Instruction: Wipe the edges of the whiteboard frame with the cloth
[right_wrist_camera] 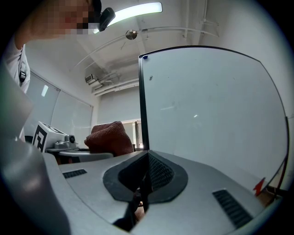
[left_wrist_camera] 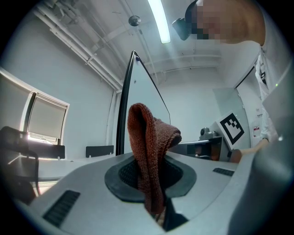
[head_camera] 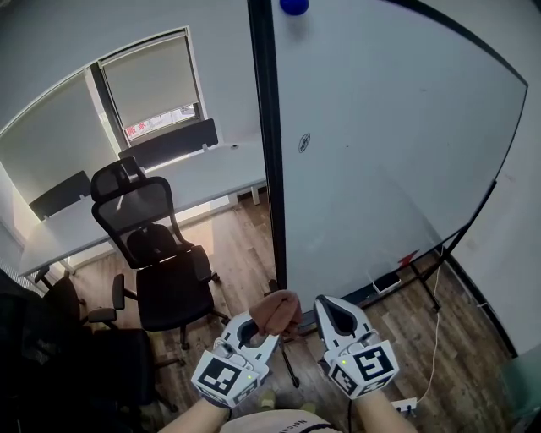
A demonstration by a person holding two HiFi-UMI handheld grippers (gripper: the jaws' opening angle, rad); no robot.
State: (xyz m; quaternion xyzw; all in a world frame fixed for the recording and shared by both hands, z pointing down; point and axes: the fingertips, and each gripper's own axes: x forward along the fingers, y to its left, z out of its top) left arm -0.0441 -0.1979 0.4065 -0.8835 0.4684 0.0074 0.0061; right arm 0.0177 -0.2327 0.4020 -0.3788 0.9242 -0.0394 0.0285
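- The left gripper point(head_camera: 255, 335), at the bottom centre of the head view, is clenching its jaws on a reddish-brown cloth point(head_camera: 275, 312). In the left gripper view the cloth is standing up out of the jaws in a fold.
- The right gripper point(head_camera: 329, 309) is sitting just right of it, jaws pressed together with nothing between them. That makes two grippers and one cloth, the two tips lying near each other.
- The cloth is hanging close under the lower end of the frame's point(head_camera: 265, 144) left edge. Whether it is touching the frame cannot be told.
- A wood floor point(head_camera: 241, 241) is showing below and around the grippers, with a white cable point(head_camera: 436, 338) trailing across it at lower right.
- One black office chair point(head_camera: 156, 249) is standing left of centre. Darker seats are crowding the lower left corner, too dim to count.
- One whiteboard point(head_camera: 389, 144) is filling the right half of the view, its white face bare apart from faint marks and edged all round by the thin black frame.
- One blue magnet point(head_camera: 294, 5) is sticking at the whiteboard's top left corner.
- One long white desk point(head_camera: 182, 178) is running along the wall at upper left, carrying two dark panels point(head_camera: 173, 142).
- Two window blinds point(head_camera: 152, 80) are hanging down behind the desk, with daylight showing under the right one.
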